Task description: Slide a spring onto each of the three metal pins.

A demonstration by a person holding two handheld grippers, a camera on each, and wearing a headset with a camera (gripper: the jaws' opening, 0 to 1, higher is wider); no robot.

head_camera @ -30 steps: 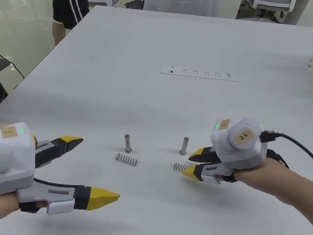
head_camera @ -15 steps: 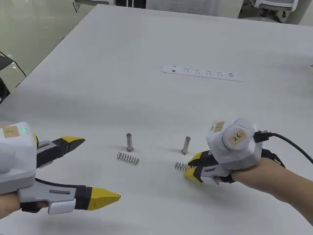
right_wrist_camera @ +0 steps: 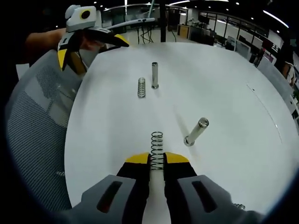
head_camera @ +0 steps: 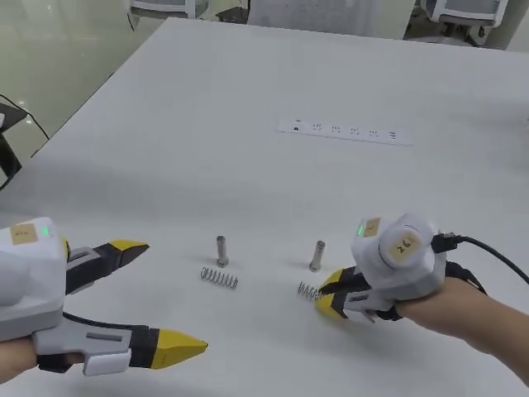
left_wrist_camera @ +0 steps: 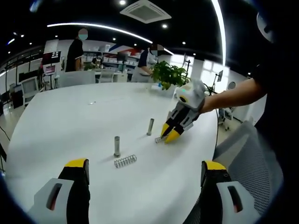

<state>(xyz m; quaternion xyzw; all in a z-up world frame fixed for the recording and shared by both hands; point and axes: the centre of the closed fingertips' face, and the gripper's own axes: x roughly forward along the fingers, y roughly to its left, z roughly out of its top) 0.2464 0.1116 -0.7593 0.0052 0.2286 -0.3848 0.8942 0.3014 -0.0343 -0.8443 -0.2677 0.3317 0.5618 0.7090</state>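
The white table (head_camera: 248, 99) spreads out wide in front of me, with a long power strip (head_camera: 345, 131) lying flat across its far part. My left claw (head_camera: 169, 294) hovers low over the near left edge, released, its two yellow-tipped jaws spread wide with nothing between them. My right claw (head_camera: 325, 296) is down at the tabletop to the right, clenched on the held spring (head_camera: 308, 290): in the right gripper view the jaws pinch the near end of it and the rest of the coil sticks straight out ahead of the tips. The right pin (head_camera: 317, 255) stands upright just beyond that spring's free end, close to it but not touching. The left pin (head_camera: 221, 250) stands upright well apart from it, nearer the middle of the table. The loose spring (head_camera: 219, 278) lies on its side on the tabletop just in front of the left pin, near its base, untouched by either claw.
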